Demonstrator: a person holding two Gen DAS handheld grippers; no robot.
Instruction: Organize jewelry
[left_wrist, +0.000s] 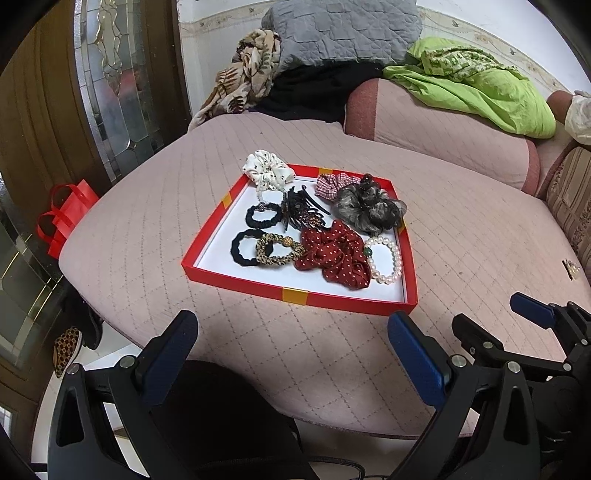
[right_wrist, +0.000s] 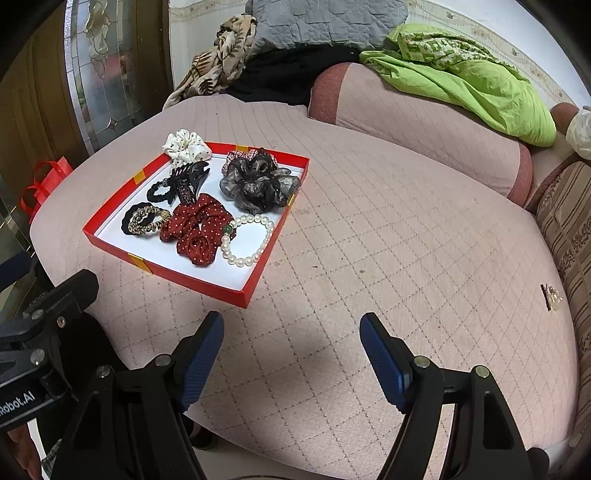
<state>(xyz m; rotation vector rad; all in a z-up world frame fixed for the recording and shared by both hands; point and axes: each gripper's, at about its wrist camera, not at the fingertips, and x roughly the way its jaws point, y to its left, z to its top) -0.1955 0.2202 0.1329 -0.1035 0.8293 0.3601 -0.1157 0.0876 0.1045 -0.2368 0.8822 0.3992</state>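
Both my grippers hang over the pink quilted cushion (right_wrist: 369, 229), short of the tray. Left gripper (left_wrist: 291, 332): jaws wide apart, nothing between them, blue pads bare. Right gripper (right_wrist: 291, 332): same, jaws spread wide, holding nothing, only cushion between the fingers. The red tray (left_wrist: 295, 295) with a white floor sits flat on the cushion ahead of the left gripper, up and left of the right one. Inside it: pearl bracelet (right_wrist: 249, 240) at the near right corner, touching the red dotted scrunchie (right_wrist: 195, 229); a gold-and-black braided tie (left_wrist: 277, 251) overlapping a black hair tie (left_wrist: 243, 247) to the left; a second black tie (left_wrist: 262, 214) behind; a dark claw clip (right_wrist: 192, 177) mid-tray; a grey gauzy scrunchie (left_wrist: 365, 210) at the far right; a white dotted scrunchie (left_wrist: 267, 170) draped over the far rim. One small gold-coloured piece (right_wrist: 550, 295) lies apart on the cushion's right edge; I can't tell what it is. Green cloth (right_wrist: 461, 74) is heaped on the bolster behind.
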